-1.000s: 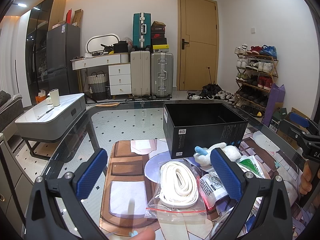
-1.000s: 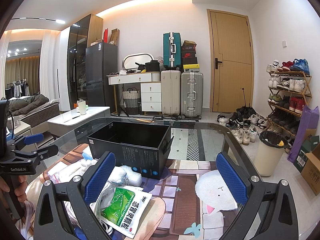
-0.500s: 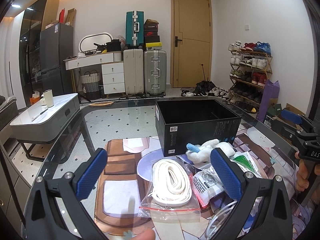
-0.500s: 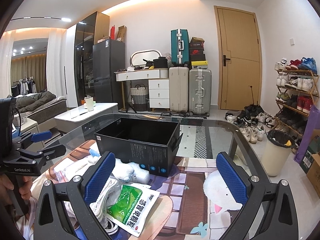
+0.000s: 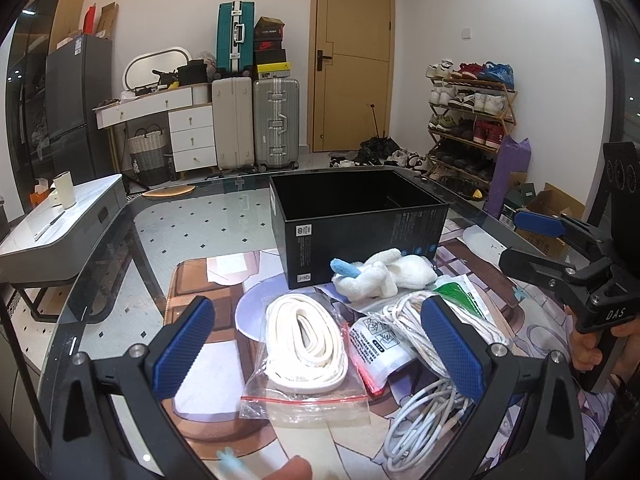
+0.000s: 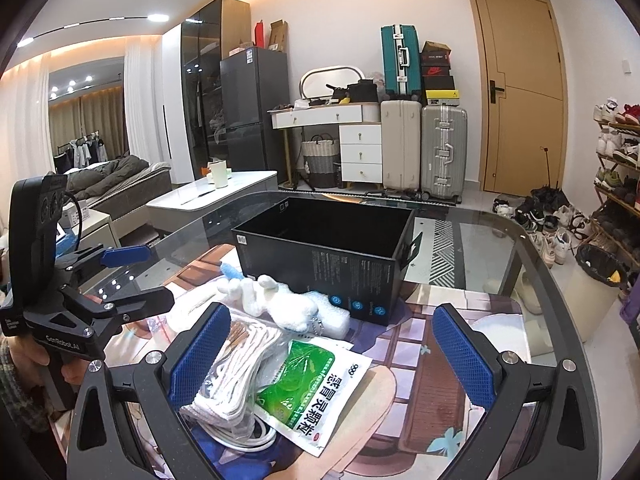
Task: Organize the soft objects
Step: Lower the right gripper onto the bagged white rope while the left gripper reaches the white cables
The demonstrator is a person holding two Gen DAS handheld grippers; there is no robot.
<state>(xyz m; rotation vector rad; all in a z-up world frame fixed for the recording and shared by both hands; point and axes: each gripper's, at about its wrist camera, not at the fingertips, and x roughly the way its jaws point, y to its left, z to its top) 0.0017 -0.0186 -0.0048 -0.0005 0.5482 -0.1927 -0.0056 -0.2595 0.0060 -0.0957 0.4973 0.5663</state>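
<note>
Currently both tools are spread wide and hold nothing. My left tool (image 5: 316, 346) hovers over the pile on the worktop (image 5: 120, 280); the bagged strap (image 5: 304, 340) lies directly between its fingers, long axis running away from me toward the box (image 5: 360, 228). My right tool (image 6: 332, 352) is above the green packet (image 6: 316, 392), with the rope bundle (image 6: 236, 364) touching its left pad. The plush (image 5: 380, 272) rests against the near wall of the box, ahead of both tools. I judge the left tool nearer the strap; a straight descent would bracket it. Only the left view shows the cable (image 5: 424, 420) and small pouch (image 5: 378, 348) beside the strap; only the right view shows the packet's whole face.
</note>
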